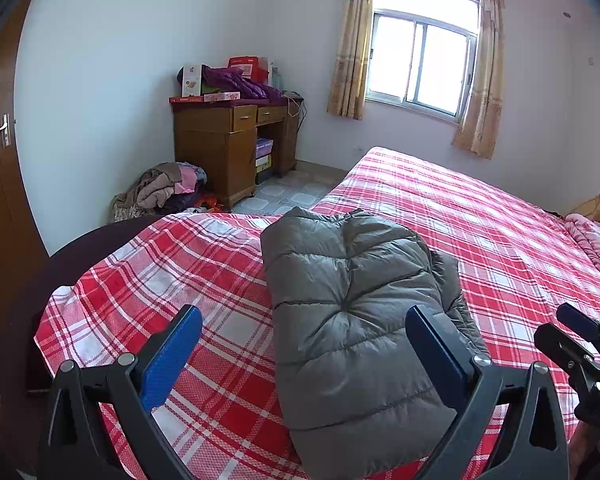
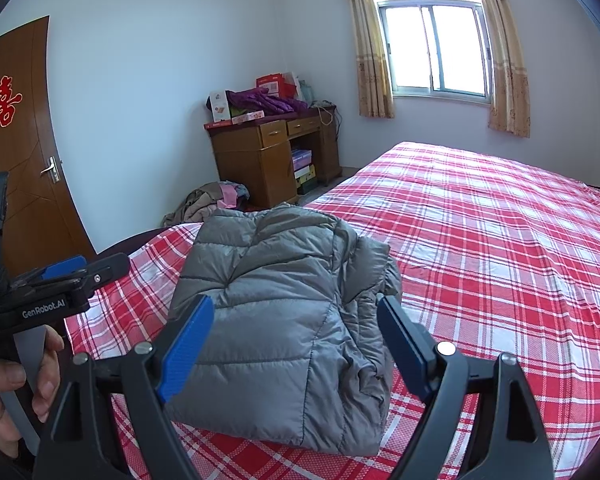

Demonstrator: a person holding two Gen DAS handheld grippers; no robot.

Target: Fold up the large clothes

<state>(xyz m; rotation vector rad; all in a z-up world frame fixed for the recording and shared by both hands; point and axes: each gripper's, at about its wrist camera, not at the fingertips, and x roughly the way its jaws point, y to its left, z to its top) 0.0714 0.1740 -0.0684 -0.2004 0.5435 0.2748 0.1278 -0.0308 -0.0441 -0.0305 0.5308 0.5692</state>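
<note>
Both grippers, left (image 1: 304, 344) and right (image 2: 296, 336), are held with fingers spread (nothing grasped) at lower frame. Centre frame, the folded grey jacket (image 2: 276, 308) is laid on the red plaid bed (image 2: 500, 264); a desk (image 2: 272, 152) is seen beyond.

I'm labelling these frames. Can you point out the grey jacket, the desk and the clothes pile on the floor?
grey jacket (image 2: 276, 320): right wrist view, quilted top panel.
desk (image 1: 216, 148): left wrist view, left cabinet door.
clothes pile (image 1: 164, 190): left wrist view, beige garment.
</note>
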